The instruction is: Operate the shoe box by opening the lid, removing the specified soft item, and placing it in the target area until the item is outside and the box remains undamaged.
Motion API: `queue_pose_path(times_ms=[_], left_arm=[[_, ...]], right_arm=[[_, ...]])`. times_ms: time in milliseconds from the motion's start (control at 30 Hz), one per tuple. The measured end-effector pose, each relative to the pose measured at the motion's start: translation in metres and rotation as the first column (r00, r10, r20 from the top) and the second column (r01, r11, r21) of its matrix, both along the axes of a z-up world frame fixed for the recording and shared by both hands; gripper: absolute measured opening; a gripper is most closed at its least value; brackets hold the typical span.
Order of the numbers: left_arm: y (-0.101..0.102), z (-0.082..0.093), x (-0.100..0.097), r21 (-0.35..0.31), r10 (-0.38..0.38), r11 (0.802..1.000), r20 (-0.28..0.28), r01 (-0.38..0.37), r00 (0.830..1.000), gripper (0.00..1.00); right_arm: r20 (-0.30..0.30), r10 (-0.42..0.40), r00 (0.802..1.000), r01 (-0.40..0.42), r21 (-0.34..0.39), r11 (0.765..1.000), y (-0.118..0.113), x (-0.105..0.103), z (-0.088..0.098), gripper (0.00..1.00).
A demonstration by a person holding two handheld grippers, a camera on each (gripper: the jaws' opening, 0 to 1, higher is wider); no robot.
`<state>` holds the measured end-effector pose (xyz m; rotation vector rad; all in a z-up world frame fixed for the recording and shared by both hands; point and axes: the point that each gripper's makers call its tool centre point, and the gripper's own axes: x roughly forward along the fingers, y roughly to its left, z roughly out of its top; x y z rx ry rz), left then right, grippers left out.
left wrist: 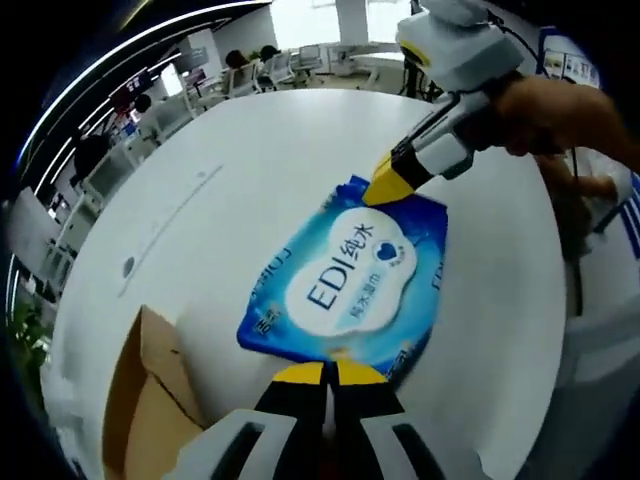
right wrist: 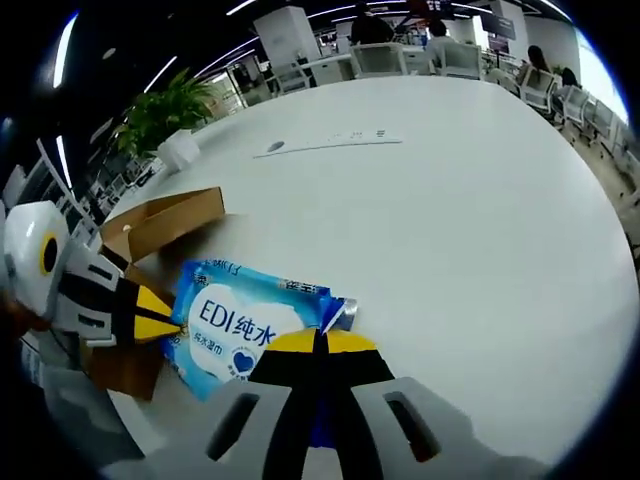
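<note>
A blue soft pack of wet wipes (left wrist: 350,275) marked "EDI" hangs between both grippers over the white table. My left gripper (left wrist: 328,374) is shut on the pack's near edge, yellow tips together. At the pack's far corner the right gripper (left wrist: 390,185) pinches it, held by a person's hand (left wrist: 550,110). In the right gripper view, my right gripper (right wrist: 320,343) is shut on the pack (right wrist: 235,325), and the left gripper (right wrist: 160,312) grips its opposite end. The brown cardboard shoe box (left wrist: 145,400) stands open beside the pack, its flap (right wrist: 170,222) raised.
The round white table (right wrist: 450,200) stretches wide and bare beyond the pack. A thin grey strip (right wrist: 330,143) lies on its far part. A potted plant (right wrist: 170,110) stands past the table edge. Office chairs and people sit far behind.
</note>
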<state>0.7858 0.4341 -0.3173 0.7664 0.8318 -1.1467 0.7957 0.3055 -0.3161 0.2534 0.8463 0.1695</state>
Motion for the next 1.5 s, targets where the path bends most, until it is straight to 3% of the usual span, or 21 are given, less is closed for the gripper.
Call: queue_pose_path(times_ms=[300,733,867,1367,1433,1500], left_arm=[[0.001,-0.003,0.001,0.039,-0.071,0.997,0.06,0.069,0.996,0.01],[0.006,0.0,0.001,0.064,-0.1,0.994,0.093,0.094,0.991,0.06],[0.008,0.003,0.0,0.032,-0.059,0.998,0.06,0.057,0.996,0.12],[0.008,0.028,-0.002,-0.098,0.036,0.994,-0.022,-0.038,0.999,0.22],[0.006,0.032,-0.008,-0.131,0.059,0.989,-0.073,-0.068,0.996,0.22],[0.006,0.036,-0.008,-0.147,0.067,0.986,-0.081,-0.078,0.994,0.23]], right_arm=[[-0.008,-0.004,1.0,0.004,-0.008,1.0,-0.001,0.0,-0.006,0.0],[-0.023,-0.006,1.0,0.006,-0.003,1.0,0.0,-0.007,-0.007,0.03],[-0.025,0.0,1.0,0.0,-0.013,1.0,-0.007,-0.004,-0.014,0.06],[0.012,0.033,0.999,-0.033,-0.039,0.999,-0.006,-0.012,0.003,0.16],[0.014,0.044,0.999,-0.044,-0.047,0.998,-0.002,-0.018,0.009,0.17],[0.019,0.049,0.999,-0.048,-0.057,0.997,-0.003,-0.018,0.01,0.18]])
